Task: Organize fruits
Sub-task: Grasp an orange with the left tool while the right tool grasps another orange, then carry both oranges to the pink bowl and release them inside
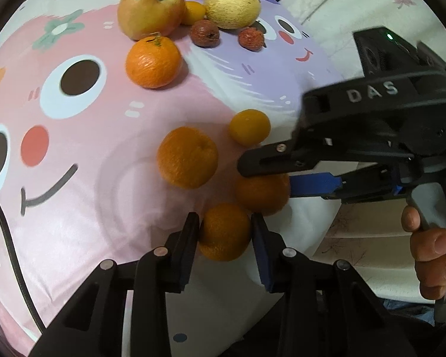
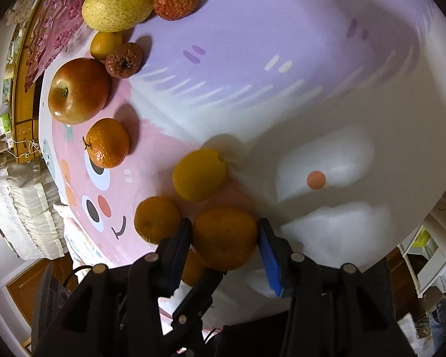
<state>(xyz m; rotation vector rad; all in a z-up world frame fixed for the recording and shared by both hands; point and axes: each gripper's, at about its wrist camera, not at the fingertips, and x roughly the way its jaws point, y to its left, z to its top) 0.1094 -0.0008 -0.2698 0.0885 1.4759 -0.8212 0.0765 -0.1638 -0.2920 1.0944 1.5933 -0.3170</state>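
My left gripper (image 1: 224,233) is at the bottom of the left wrist view, its pads pressed on both sides of a mandarin (image 1: 224,232) that rests on the cartoon tablecloth (image 1: 89,148). Just beyond it, my right gripper (image 1: 267,178) comes in from the right and clamps a second mandarin (image 1: 261,196). In the right wrist view that mandarin (image 2: 224,238) fills the space between the right gripper's (image 2: 224,239) black and blue pads. A third mandarin (image 1: 187,157) and a small yellow fruit (image 1: 249,126) lie loose beside them.
Farther back lie a stemmed mandarin (image 1: 153,62), an apple (image 1: 150,9), a pear (image 1: 232,7), a small yellow fruit (image 1: 194,12) and two wrinkled red fruits (image 1: 205,33). A pink tray (image 2: 59,15) sits behind them. A hand (image 1: 431,253) grips the right handle. A black cable (image 1: 9,238) runs along the left.
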